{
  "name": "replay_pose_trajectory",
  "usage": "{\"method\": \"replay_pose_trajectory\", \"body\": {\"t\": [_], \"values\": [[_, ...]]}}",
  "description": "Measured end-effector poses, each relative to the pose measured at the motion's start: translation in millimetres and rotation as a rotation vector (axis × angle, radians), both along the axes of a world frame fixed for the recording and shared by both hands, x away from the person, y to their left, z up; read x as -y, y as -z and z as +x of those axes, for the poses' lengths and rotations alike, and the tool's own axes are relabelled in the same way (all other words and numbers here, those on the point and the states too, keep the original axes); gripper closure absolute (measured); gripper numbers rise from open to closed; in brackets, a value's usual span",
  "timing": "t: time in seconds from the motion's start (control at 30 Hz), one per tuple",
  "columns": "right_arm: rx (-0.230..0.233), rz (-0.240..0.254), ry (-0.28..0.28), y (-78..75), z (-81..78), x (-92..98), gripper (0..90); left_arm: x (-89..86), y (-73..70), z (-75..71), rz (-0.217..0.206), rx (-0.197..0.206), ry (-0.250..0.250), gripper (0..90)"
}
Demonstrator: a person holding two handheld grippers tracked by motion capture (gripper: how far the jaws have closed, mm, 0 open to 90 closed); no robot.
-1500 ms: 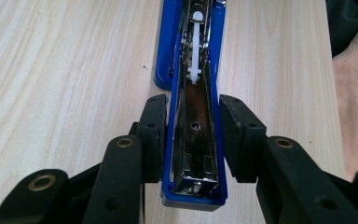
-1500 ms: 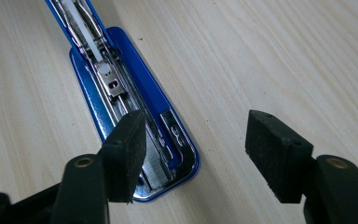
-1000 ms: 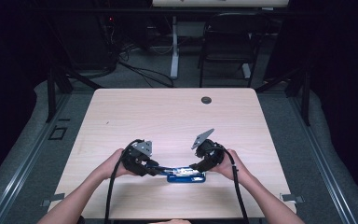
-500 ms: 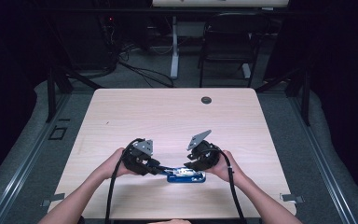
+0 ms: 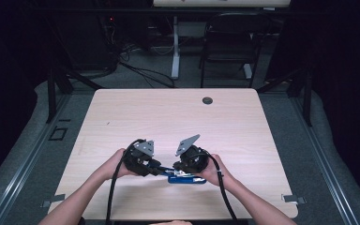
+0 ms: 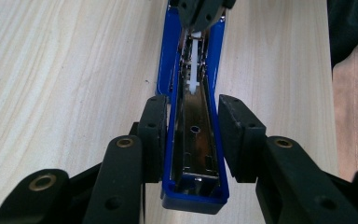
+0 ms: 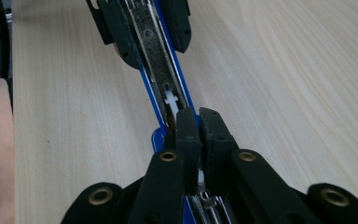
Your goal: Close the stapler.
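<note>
Stapler: a blue stapler (image 5: 186,178) lies opened out flat near the front edge of the wooden table (image 5: 178,117), stretched between the two grippers, its metal staple channel facing up.
Left gripper: the left gripper (image 5: 153,169) is held at the stapler's left end; in the left gripper view (image 6: 193,140) its jaws stand on either side of the blue shell, one pad against the shell's side, the other with a thin gap showing, so a firm clamp cannot be told.
Stapler in left gripper view: the blue body (image 6: 193,154) runs straight away from between the jaws, the white pusher visible farther up the channel.
Right gripper: the right gripper (image 5: 182,172) comes down on the stapler's right part; in the right gripper view (image 7: 200,126) its jaws have just been closing and now stand nearly together over the channel, pinching something narrow inside it.
Stapler in right gripper view: the channel (image 7: 156,51) leads away to the other gripper's pads.
Change, left: hand and jaws as a second ago.
Change, right: the hand has shifted leftward along the stapler, nearer the left gripper.
</note>
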State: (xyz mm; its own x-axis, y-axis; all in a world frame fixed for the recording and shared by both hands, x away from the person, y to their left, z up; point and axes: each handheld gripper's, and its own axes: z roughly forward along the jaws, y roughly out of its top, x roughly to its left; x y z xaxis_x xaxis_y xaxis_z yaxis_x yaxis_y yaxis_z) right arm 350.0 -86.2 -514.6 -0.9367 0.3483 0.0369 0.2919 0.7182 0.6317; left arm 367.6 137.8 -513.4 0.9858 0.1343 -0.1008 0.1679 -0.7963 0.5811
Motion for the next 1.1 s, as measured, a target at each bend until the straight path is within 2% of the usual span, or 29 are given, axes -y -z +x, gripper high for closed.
{"method": "replay_pose_trajectory", "body": {"t": [0.17, 0.2, 0.23, 0.27, 0.3, 0.37, 0.43, 0.77, 0.93, 1.1], "values": [[-0.005, -0.013, -0.017, 6.5, -1.3, -9.3, 88.6, -0.1, -0.6, -0.3, 0.003, 0.004, -0.003, 63.7], [-0.005, -0.016, -0.016, 8.2, -1.8, -10.2, 88.6, -0.2, -1.4, -0.7, 0.014, 0.013, -0.007, 63.6], [-0.011, -0.019, -0.02, 9.9, -1.8, -10.6, 88.6, -0.2, -0.3, -0.3, -0.002, 0.0, -0.005, 63.5], [-0.011, -0.022, -0.02, 11.5, -1.6, -10.9, 88.5, -0.3, -0.3, -0.2, -0.001, 0.0, -0.007, 63.2], [-0.014, -0.031, -0.016, 12.5, -1.7, -11.0, 88.6, -0.4, -1.6, -0.6, 0.024, 0.016, -0.013, 62.9], [-0.018, -0.036, -0.017, 14.3, -1.7, -11.6, 88.5, -1.4, -0.9, -0.7, 0.011, 0.003, -0.01, 62.5], [-0.02, -0.039, -0.018, 15.1, -1.9, -12.1, 88.5, -2.8, -1.2, -1.6, 0.02, 0.015, -0.019, 62.0], [-0.011, -0.039, -0.027, 16.7, -4.7, -14.8, 88.5, -6.3, -3.1, -3.3, 0.038, 0.006, -0.038, 61.4], [-0.013, -0.03, -0.025, 16.5, -4.9, -14.2, 88.7, -12.3, -4.6, -2.2, 0.042, -0.02, -0.046, 61.3], [-0.004, -0.009, -0.025, 11.9, -6.0, -12.6, 89.0, -5.7, -5.9, -4.8, 0.025, 0.004, -0.034, 67.3]]}}
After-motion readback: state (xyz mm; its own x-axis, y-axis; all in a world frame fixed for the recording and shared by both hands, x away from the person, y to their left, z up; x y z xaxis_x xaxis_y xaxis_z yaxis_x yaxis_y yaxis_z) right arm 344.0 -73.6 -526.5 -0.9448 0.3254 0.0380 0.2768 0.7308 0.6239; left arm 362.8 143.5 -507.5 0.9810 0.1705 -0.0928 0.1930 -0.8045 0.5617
